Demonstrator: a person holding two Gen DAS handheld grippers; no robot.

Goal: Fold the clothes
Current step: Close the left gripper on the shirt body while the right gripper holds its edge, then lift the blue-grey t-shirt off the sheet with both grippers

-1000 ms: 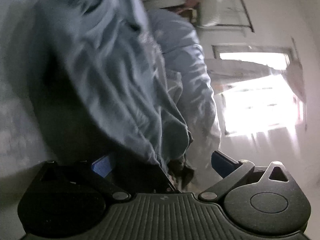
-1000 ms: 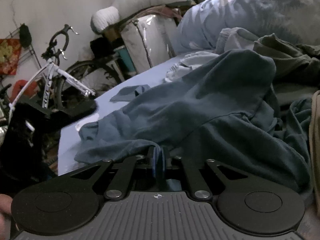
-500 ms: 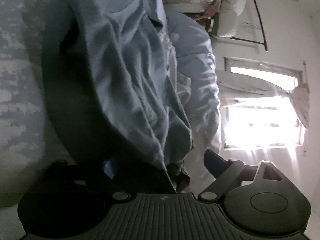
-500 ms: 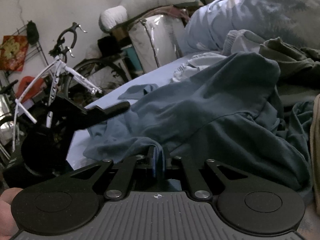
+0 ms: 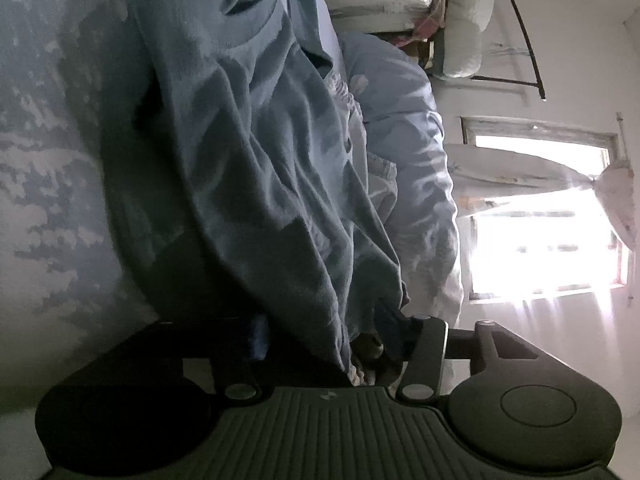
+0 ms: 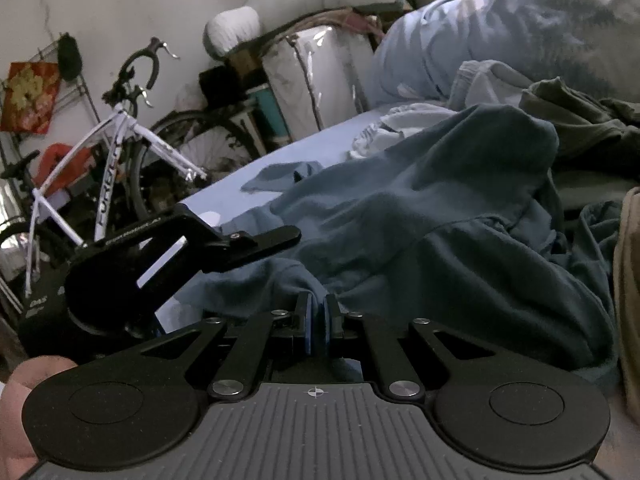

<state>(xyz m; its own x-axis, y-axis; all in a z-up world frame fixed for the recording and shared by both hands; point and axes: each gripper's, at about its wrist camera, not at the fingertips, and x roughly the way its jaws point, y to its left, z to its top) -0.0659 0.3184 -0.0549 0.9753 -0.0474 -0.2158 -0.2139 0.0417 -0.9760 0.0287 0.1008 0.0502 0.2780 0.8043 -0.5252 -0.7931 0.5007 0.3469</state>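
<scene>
Blue sweatshirt point(image 6: 420, 224), rumpled and unfolded, spread across the bed among other garments. Its near edge is bunched upward; a ribbed neckline point(image 5: 256, 36) shows at the far end.

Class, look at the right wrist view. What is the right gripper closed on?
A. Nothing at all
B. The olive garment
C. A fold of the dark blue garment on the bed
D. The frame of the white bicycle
C: the right gripper has its blue pads pressed together on a pinched fold of the dark blue garment, which lies spread across the bed.
</scene>
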